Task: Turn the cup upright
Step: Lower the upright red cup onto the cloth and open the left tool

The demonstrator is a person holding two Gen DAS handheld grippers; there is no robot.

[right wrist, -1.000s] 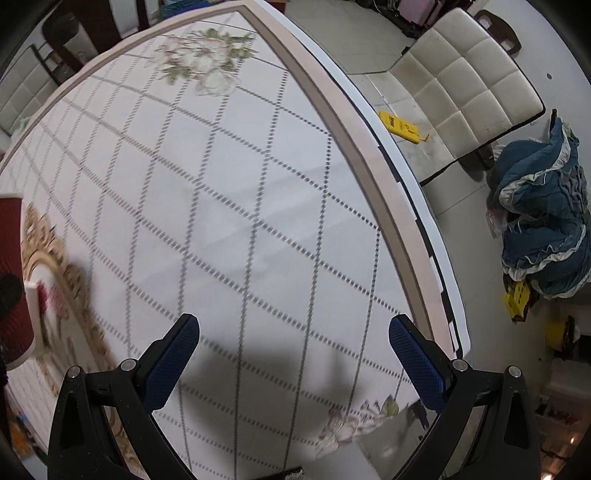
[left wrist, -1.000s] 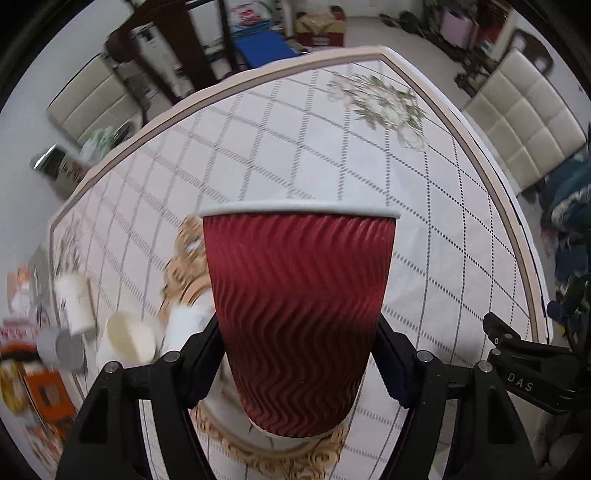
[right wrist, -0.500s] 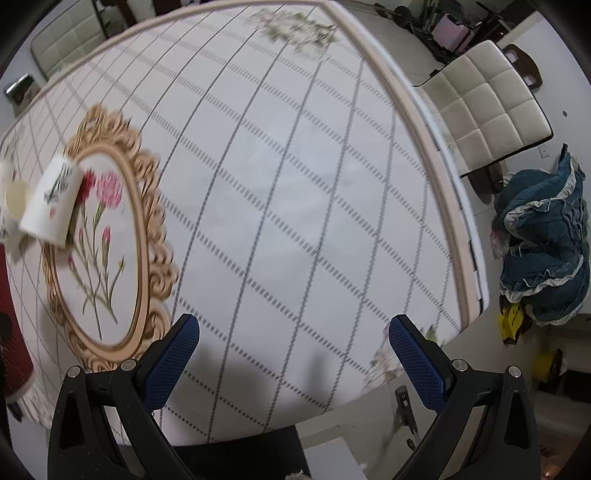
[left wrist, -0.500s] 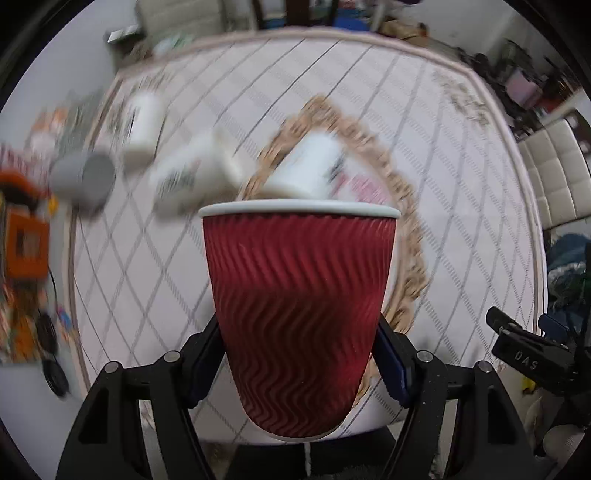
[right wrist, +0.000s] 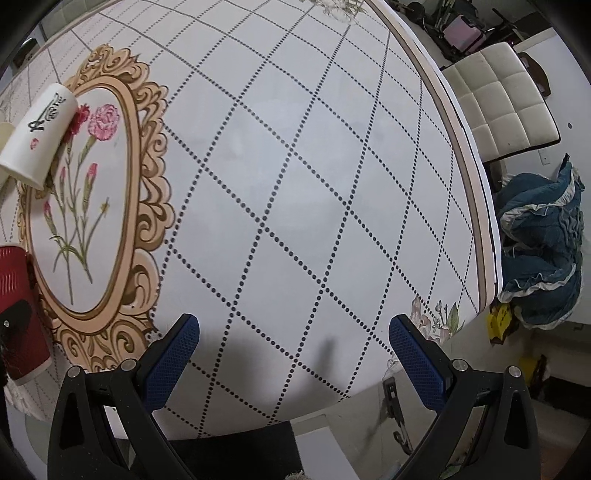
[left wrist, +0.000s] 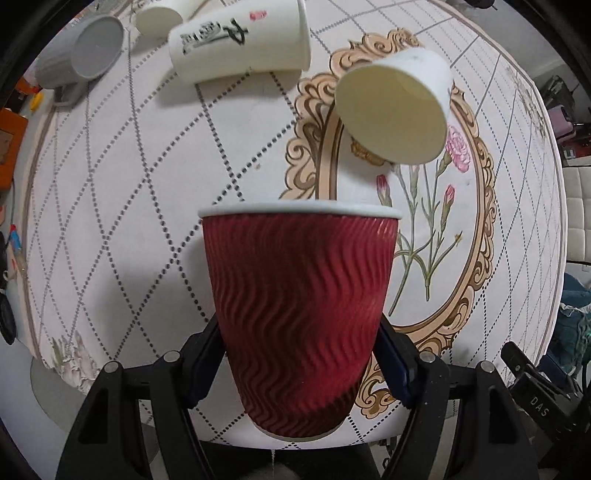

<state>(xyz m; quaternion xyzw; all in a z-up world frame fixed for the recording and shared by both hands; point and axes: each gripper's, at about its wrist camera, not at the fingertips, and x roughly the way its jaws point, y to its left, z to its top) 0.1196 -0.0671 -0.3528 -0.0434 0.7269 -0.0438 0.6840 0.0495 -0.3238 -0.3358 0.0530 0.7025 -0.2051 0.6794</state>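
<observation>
My left gripper point(left wrist: 299, 354) is shut on a red ribbed paper cup point(left wrist: 299, 310), its white rim up, held above the near edge of the table. The red cup also shows at the left edge of the right wrist view point(right wrist: 16, 306). A white paper cup point(left wrist: 397, 107) lies on its side on the ornate floral frame point(left wrist: 476, 206), mouth toward me. Another white cup with black lettering point(left wrist: 240, 40) lies on its side further back. My right gripper point(right wrist: 293, 354) is open and empty over the table's near right part.
A grey cup point(left wrist: 85, 48) lies on its side at the back left, a small cream cup point(left wrist: 159, 18) beside it. A padded white chair point(right wrist: 506, 99) and a blue cloth heap point(right wrist: 543, 251) are beyond the table's right edge point(right wrist: 476, 192). Clutter lies at the left.
The left gripper has swung with the red cup, so the lying cups now appear closer and further up. The right gripper has drawn back toward the near edge. Both grips are unchanged.
</observation>
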